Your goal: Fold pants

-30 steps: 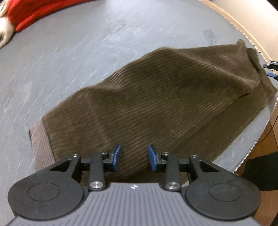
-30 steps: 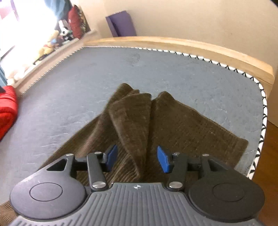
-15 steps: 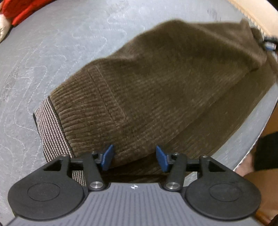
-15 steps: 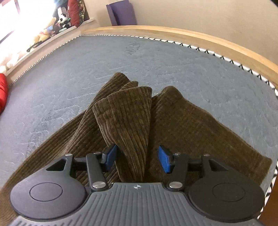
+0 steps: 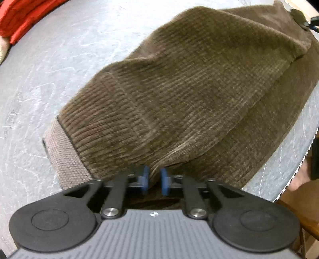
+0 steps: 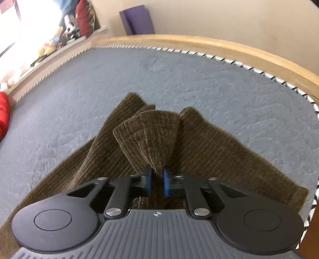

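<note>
Brown corduroy pants [image 5: 189, 95] lie folded lengthwise on a grey mattress [image 5: 59, 59]. In the left wrist view my left gripper [image 5: 154, 180] is shut on the near edge of the pants, close to the pale ribbed waistband [image 5: 61, 151]. The right wrist view shows the leg ends [image 6: 151, 135] bunched upward, and my right gripper [image 6: 157, 182] is shut on that fold of cloth. The rest of the pants [image 6: 229, 151] spreads flat on both sides of it. At the far top right of the left wrist view the other gripper [image 5: 313, 24] is just visible.
Red bedding [image 5: 24, 18] lies at the mattress's far left corner. A wooden bed frame [image 6: 219, 45] runs along the far edge, with a purple object [image 6: 137, 19] against the wall behind. The mattress edge and floor [image 5: 299, 199] are close on the right.
Both grippers have closed from open onto the pants. The left one also came down nearer the waistband edge; the right one has pinched the leg fold.
</note>
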Demonstrator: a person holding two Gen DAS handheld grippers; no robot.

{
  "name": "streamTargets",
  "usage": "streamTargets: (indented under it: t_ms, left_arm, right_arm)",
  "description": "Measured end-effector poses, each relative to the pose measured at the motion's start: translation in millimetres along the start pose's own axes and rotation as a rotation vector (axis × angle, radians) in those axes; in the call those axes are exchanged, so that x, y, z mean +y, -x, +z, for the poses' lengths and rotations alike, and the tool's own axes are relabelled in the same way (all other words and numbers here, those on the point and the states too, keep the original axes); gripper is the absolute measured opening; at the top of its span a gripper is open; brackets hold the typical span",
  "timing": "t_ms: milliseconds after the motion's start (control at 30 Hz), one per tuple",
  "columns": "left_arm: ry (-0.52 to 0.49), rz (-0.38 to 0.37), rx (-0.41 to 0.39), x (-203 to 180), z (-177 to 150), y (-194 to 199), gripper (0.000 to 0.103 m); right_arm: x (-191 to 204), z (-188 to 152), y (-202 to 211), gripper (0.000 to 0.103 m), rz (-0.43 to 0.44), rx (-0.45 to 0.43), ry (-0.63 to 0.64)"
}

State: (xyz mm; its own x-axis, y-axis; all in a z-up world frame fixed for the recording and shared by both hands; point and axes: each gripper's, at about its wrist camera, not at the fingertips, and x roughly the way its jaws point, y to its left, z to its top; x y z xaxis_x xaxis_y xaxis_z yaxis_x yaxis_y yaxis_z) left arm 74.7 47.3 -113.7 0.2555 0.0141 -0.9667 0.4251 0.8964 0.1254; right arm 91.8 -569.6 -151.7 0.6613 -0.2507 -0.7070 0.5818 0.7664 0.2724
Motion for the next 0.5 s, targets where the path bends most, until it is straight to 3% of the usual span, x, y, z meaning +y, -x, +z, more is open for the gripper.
streamTargets:
  t_ms: [133, 300, 433, 500]
  left_arm:
    - [0.045, -0.013, -0.051, 8, -8, 23, 0.004]
    - [0.118, -0.038, -0.169, 29, -23, 69, 0.002]
    - [0.128, -0.075, -0.182, 41, -49, 86, 0.002]
    - [0.098, -0.102, -0.15, 41, -62, 84, 0.0]
  right_arm:
    - [-18, 8, 22, 0.007, 0.04, -0.042, -0.135]
    - [-38, 7, 55, 0.007, 0.048, -0.089, -0.274]
    - [-57, 6, 92, 0.006, 0.025, -0.117, -0.355]
    - [-66, -1, 104, 0.006, -0.014, -0.102, -0.358]
